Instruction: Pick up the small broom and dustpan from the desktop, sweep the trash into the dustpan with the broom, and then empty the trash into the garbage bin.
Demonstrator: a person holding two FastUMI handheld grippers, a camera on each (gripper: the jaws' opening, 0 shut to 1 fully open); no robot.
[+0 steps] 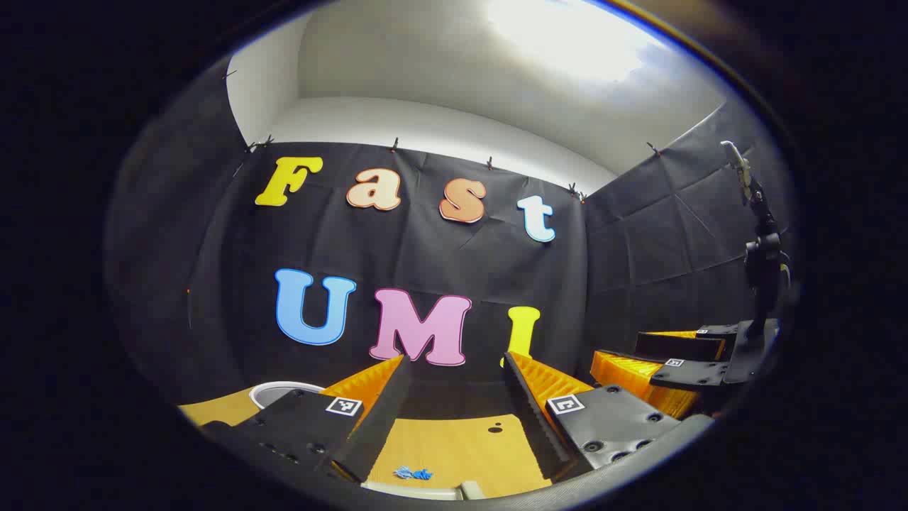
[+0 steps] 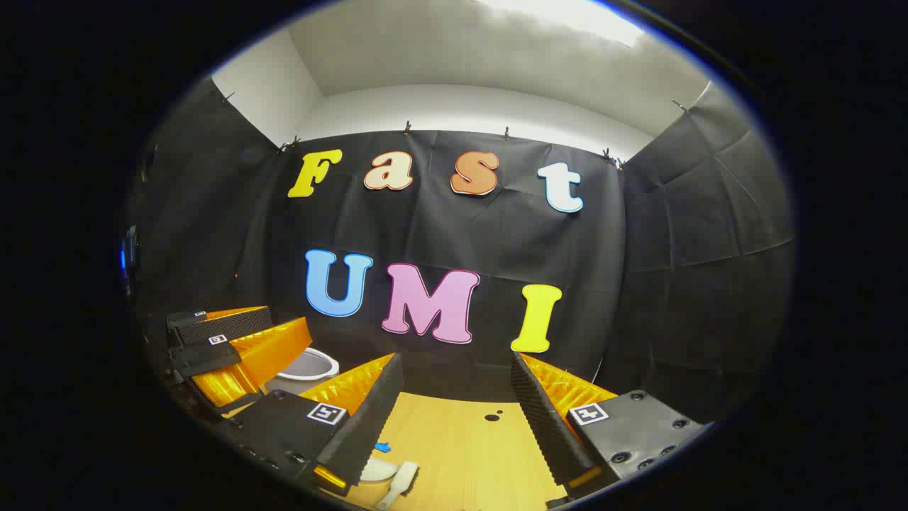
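Observation:
In the right gripper view, a small white broom [image 2: 399, 482] lies on the wooden desktop [image 2: 468, 454] beside a white dustpan [image 2: 376, 470], low between my fingers. A blue scrap of trash [image 2: 383, 447] lies just beyond them. My right gripper [image 2: 455, 358] is open above the desk, holding nothing. The left gripper view has the blue trash [image 1: 413, 473] near its bottom edge, with a white edge [image 1: 408, 488] under it. My left gripper [image 1: 455, 362] is open and empty too. The white bin [image 2: 308, 365] stands at the far left of the desk.
The bin's rim [image 1: 284, 389] peeks out behind my left finger. The two grippers hover side by side: the right gripper [image 1: 624, 358] and the left gripper [image 2: 280, 326] each appear at the edge of the other's view. A dark stand [image 1: 762, 270] rises at right. Small holes [image 2: 492, 417] mark the desk.

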